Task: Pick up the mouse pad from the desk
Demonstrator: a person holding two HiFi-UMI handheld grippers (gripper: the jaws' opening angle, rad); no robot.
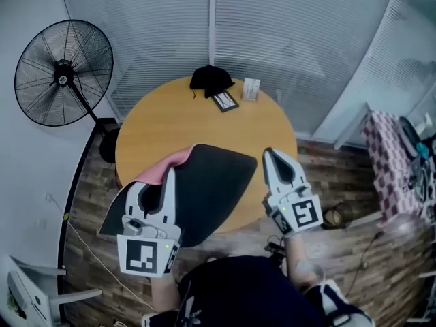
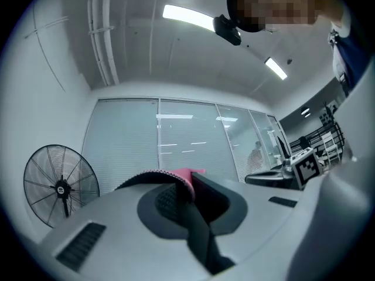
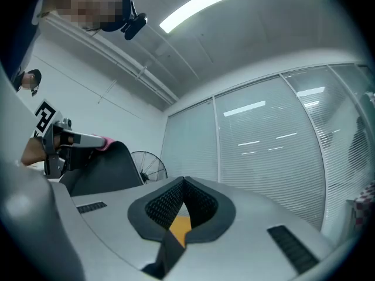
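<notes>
Tongs first: the left tongs (image 1: pixel 167 174) are clamped shut on the near left edge of the black, rounded-rectangle mouse pad with a pink underside (image 1: pixel 219 181). The pad hangs in the air over the near edge of the round, honey-coloured wooden counter (image 1: pixel 170 125), clear of its top. The corner by the grip curls up, so the pink face shows. In the left gripper view the pad's thin edge sits pinched between the two dark pads (image 2: pixel 167 201), black rim to the left and pink beside it.

The right tongs (image 1: pixel 268 154) hover over the counter's near right edge, just beside the pad but not touching it. Their jaws are closed tip to tip with nothing between them — in the right gripper view only a sliver of the orange counter top (image 3: pixel 179 227) shows through the gap behind the tips. Each gripper carries a cube with black-and-white square markers; these are patterns, not lettering.

At the counter's far edge lie three small things close together: a crumpled black fabric item (image 1: pixel 211 79), a flat dark rectangle with a pale border (image 1: pixel 225 101), and a small white box (image 1: pixel 251 88) whose print is too small to read.

Left of the counter stands a black pedestal fan with a round wire cage (image 1: pixel 65 73). Beyond the counter runs a wall of pale slatted blinds (image 1: pixel 286 39), and to its right is a red-and-white checked cloth (image 1: pixel 387 162).
</notes>
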